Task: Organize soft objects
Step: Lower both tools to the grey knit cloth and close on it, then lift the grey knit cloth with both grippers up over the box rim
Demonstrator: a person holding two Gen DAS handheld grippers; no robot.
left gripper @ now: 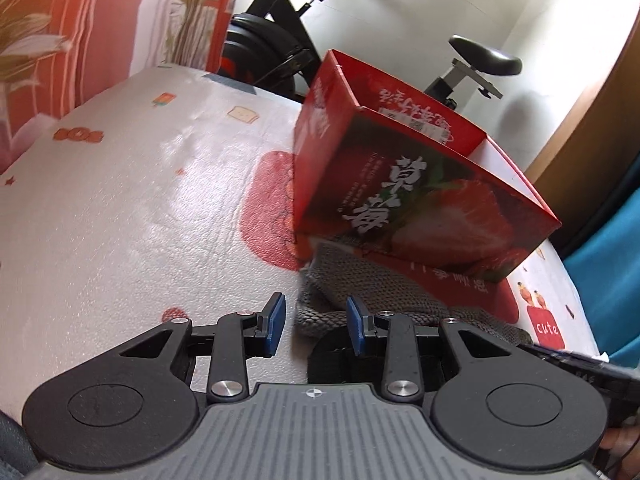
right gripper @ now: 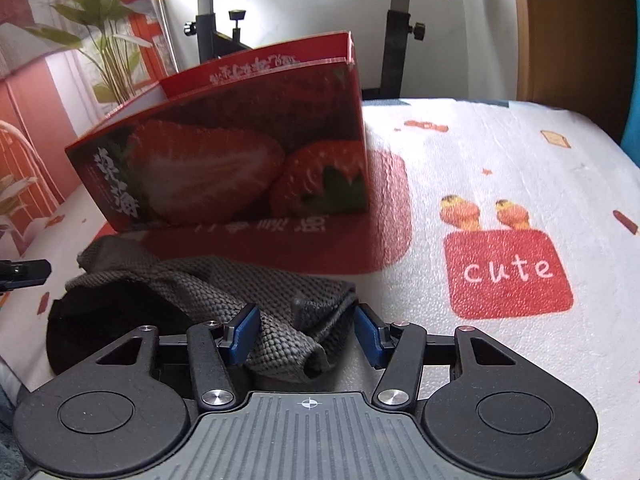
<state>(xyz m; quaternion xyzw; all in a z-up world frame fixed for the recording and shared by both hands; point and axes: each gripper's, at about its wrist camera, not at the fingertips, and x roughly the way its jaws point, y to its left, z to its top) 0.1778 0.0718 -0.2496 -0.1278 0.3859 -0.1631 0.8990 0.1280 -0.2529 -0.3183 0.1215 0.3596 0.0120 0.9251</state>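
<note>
A grey knitted fabric piece (right gripper: pixel 224 284) lies crumpled on the white padded table cover with red cartoon prints (right gripper: pixel 500 152), just in front of a red open-topped cardboard box printed with strawberries (right gripper: pixel 224 160). One end of the knit reaches the box's near bottom edge; whether it tucks under cannot be told. A dark, near-black patch (right gripper: pixel 100 328) sits at its left side — too shadowed to make out.

The right gripper (right gripper: pixel 306 330) has its blue-padded jaws spread wide, and a folded, rolled end of the grey knit lies between them. The fabric touches or nearly touches the left pad, while the right pad stands clear of it, over bare cover. Nothing is clamped.

From the left wrist view, the left gripper (left gripper: pixel 316 322) is also parted, somewhat less widely. The grey knit (left gripper: pixel 372 292) lies ahead of and beside its right pad, with its edge reaching into the gap between the jaws; the left pad is over plain cover. It grips nothing.

The box (left gripper: pixel 400 168) stands toward the far edge of the cover, tilted in both fisheye views. Behind it rises a black exercise bike (left gripper: pixel 280 40), against a white wall. A red square print reading "cute" (right gripper: pixel 508 272) lies to the right of the knit.
</note>
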